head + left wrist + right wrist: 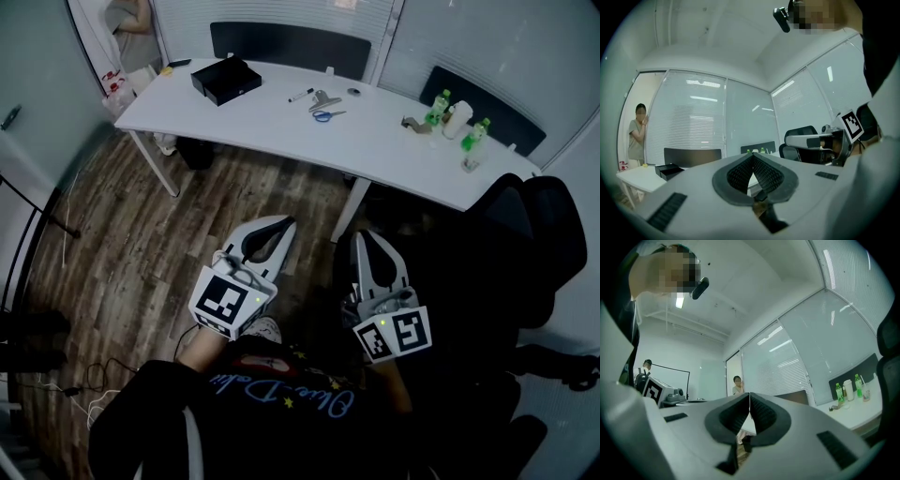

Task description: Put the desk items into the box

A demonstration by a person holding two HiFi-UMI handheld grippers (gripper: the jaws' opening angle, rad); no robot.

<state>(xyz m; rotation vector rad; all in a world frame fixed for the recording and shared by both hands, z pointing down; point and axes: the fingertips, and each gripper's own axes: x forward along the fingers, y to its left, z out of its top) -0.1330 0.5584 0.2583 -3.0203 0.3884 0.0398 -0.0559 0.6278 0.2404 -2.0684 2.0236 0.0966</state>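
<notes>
Both held low and close to the body, above the wood floor (141, 244), jaws pointing toward the desk.

- Left hand-held gripper (278, 226): jaws pressed together at the tips, nothing between them.
- Right hand-held gripper (367, 237): jaws likewise closed and empty.
- Black office chair (530, 234) just to the right of the right one.

A stretch of floor lies between the jaws and the white desk (272, 136), so nothing looks within reach yet. The desk's long axis runs from far left to nearer right across the head view.

On the desk, roughly straight ahead:
- blue-handled scissors (326, 115);
- a metal clip-like piece (323, 99) just behind them, kind unclear;
- a marker (301, 95) to its left;
- a small round item (353, 92), too small to name.

Right end, ahead of the right hand-held gripper: two green bottles (438, 106) with a white container (457, 119) between them.

Far left end: the open black box (226, 80), well apart from the bottles.

Judgement: the left side is nearer the box, the right side nearer the bottles, and the middle cluster is about equal for both. A step forward comes first.
</notes>
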